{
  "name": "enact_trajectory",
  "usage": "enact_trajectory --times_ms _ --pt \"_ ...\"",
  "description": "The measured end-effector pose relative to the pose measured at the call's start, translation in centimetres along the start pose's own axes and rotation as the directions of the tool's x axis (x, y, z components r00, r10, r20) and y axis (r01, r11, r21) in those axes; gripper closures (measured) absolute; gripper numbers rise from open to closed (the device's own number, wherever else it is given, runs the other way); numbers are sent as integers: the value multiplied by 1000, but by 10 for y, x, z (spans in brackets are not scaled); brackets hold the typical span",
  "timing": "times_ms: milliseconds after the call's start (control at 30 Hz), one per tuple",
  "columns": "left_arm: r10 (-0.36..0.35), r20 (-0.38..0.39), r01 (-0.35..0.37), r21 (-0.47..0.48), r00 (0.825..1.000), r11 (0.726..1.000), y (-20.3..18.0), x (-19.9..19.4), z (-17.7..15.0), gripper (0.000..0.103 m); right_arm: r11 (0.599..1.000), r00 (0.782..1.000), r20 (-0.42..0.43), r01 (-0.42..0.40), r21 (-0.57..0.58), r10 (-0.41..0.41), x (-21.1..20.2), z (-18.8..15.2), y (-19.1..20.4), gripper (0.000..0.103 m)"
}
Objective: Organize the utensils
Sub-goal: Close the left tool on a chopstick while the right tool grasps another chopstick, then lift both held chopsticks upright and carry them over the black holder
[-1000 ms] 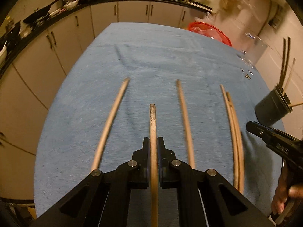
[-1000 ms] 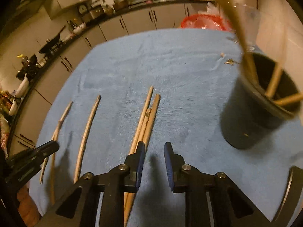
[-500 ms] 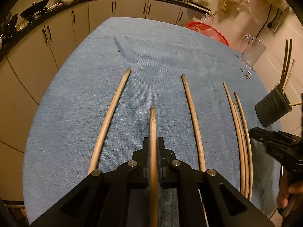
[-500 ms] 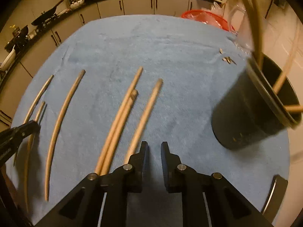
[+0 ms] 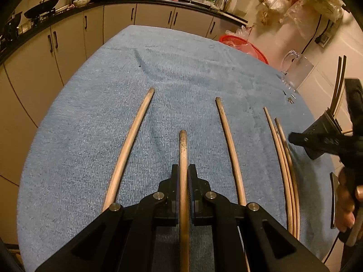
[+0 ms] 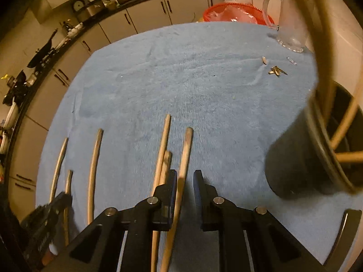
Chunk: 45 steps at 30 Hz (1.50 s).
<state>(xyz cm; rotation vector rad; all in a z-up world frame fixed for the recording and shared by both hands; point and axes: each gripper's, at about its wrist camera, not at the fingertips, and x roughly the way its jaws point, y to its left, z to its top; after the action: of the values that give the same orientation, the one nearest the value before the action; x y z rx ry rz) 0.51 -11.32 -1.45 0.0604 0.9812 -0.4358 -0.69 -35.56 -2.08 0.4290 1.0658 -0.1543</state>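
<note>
My left gripper (image 5: 184, 176) is clamped tight on one worn wooden chopstick (image 5: 183, 149), gripped along its length so it lifts level off the blue towel-covered table (image 5: 95, 117). My right gripper (image 6: 185, 181) stands part open, straddling another pale chopstick (image 6: 186, 145), apparently lining up a grasp. The black cylindrical holder (image 6: 295, 158) waits near the table's right edge, already holding several sticks.

Six worn wooden chopsticks are lying roughly parallel on the blue cloth. One chopstick (image 5: 183, 176) is sitting between the left jaws, pinched. Two singles (image 5: 129, 145) (image 5: 229, 142) are flanking it, well apart. Three are lying clustered (image 5: 281, 158) further right; of these, the rightmost chopstick (image 6: 185, 156) is sitting between the right jaws, a gap showing. A black holder (image 6: 301, 158) is standing upright, chopsticks leaning inside it.
</note>
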Motion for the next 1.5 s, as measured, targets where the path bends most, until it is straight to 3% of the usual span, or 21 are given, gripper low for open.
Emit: enact_trajectory --times_ms 333,367,467,600,733,933,1133,1500 --pt "-8 -1 8 1 1000 1000 0 2 2 96 987 989 -26 142 -68 -144 30 25 18 89" --pt "-14 -3 14 -4 1000 1000 1 2 3 96 987 990 -22 135 -87 -137 30 25 21 94" --pt "-41 -10 41 -24 999 999 4 1 4 96 995 997 -7 78 -54 -78 22 19 16 96" --pt "-52 2 52 -16 999 999 -2 -8 3 96 998 991 131 0 -67 9 -27 -1 15 96" --pt "-74 25 75 -19 997 997 -14 -25 9 96 994 972 219 -69 -86 87 -67 -15 14 96" --pt "-65 99 64 9 993 998 -36 -67 17 96 987 919 366 -111 -113 145 -116 -32 10 96" --pt "-57 171 54 19 984 998 -48 -104 24 96 981 868 460 -138 -136 186 -157 -50 10 96" --pt "-47 238 36 52 970 998 -68 -139 28 96 976 830 515 -162 -144 214 -183 -72 -2 96"
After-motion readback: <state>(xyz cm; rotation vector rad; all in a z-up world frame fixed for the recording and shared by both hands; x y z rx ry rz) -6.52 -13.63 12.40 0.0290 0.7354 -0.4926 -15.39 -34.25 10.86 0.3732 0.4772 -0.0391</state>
